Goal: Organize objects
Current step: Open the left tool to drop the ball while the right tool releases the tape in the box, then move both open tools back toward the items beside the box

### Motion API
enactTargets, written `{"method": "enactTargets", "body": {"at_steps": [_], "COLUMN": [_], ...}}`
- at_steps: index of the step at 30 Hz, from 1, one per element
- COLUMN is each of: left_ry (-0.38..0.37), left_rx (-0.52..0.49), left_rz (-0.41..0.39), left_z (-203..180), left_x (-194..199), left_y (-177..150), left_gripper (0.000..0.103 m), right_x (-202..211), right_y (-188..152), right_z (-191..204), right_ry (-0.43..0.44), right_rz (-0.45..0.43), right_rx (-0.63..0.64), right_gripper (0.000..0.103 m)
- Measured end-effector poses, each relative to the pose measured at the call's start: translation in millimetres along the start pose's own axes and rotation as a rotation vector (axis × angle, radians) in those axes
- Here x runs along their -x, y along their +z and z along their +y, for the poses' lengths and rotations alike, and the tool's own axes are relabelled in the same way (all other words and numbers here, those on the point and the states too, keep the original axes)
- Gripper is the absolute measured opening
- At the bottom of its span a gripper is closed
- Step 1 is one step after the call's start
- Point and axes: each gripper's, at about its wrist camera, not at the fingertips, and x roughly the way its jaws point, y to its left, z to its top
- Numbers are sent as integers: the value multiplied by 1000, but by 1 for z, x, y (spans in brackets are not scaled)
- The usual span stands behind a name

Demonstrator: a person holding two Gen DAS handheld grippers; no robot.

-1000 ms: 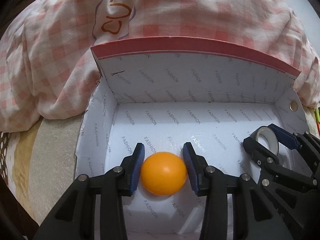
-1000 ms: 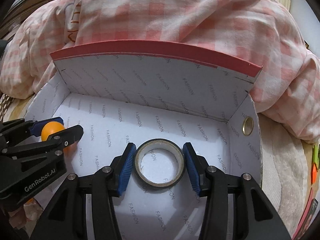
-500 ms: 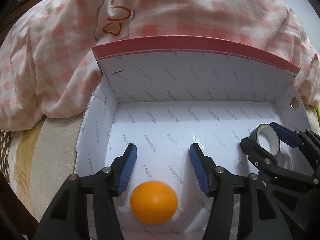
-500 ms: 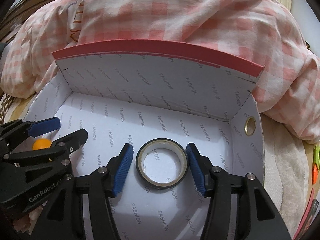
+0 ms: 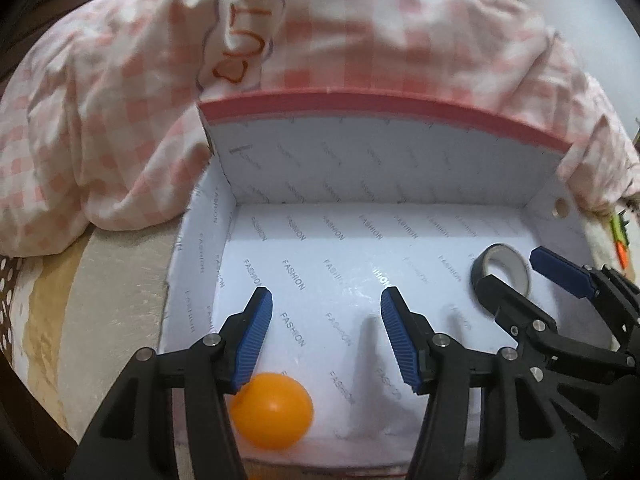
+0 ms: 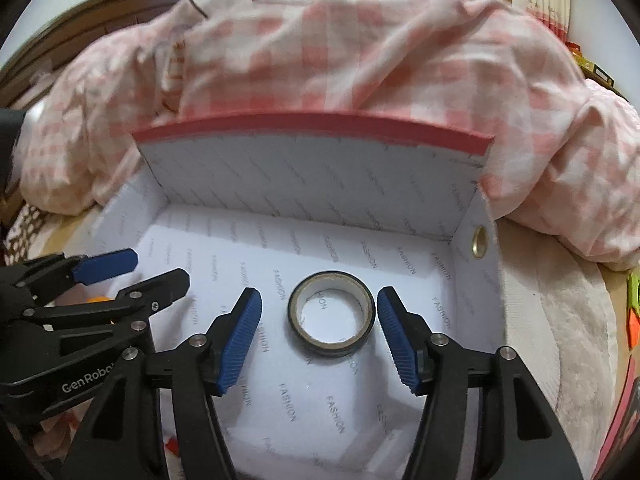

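Observation:
An open white box (image 5: 400, 168) with a red rim and "FASHION" print sits on the bed; it also shows in the right wrist view (image 6: 312, 188). An orange ball (image 5: 272, 410) lies loose on the box floor near the front wall, below my open left gripper (image 5: 326, 334). A roll of black tape (image 6: 331, 312) lies flat on the box floor between the fingers of my open right gripper (image 6: 318, 332), untouched. The tape (image 5: 502, 268) and right gripper (image 5: 520, 276) show at the right of the left wrist view. The left gripper (image 6: 132, 272) shows at the left of the right wrist view.
A pink checked quilt (image 5: 360, 40) is heaped behind and around the box. A beige blanket (image 5: 100, 300) lies left of the box and a fleecy one (image 6: 560, 320) to the right. Orange and green items (image 6: 632, 320) lie at the far right edge.
Both grippers opened. The left let go of the orange ball, which dropped to the box floor near the front. The right released the tape roll. Both grippers have pulled back and up.

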Motion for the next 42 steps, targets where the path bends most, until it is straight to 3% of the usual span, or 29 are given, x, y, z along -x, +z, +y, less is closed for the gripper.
{"method": "enactTargets", "body": {"at_steps": [3, 12, 23, 26, 29, 31, 42], "left_ry": [-5, -9, -46, -46, -53, -53, -78], "left_rx": [8, -58, -78, -77, -82, -87, -131], "left_rz": [-29, -65, -99, -103, -108, -107, -98], "left_z": [10, 17, 40, 1, -4, -43, -41], "left_x": [10, 30, 57, 65, 60, 104, 114], "left_y": [1, 1, -3, -32, -44, -92, -143], "left_gripper": [64, 64, 64, 64, 64, 64, 64], "right_x": [11, 21, 79, 91, 99, 104, 127], "right_y": [-1, 13, -11, -23, -37, -47, -98], "right_z": [0, 5, 0, 10, 18, 23, 33], "right_ry": [-3, 13, 43, 47, 49, 52, 49], "right_rz": [-34, -73, -145, -144, -134, -121, -118], "right_rx": [-6, -46, -105, -90, -71, -60, -31], "right_gripper": [66, 68, 68, 68, 68, 68, 68]}}
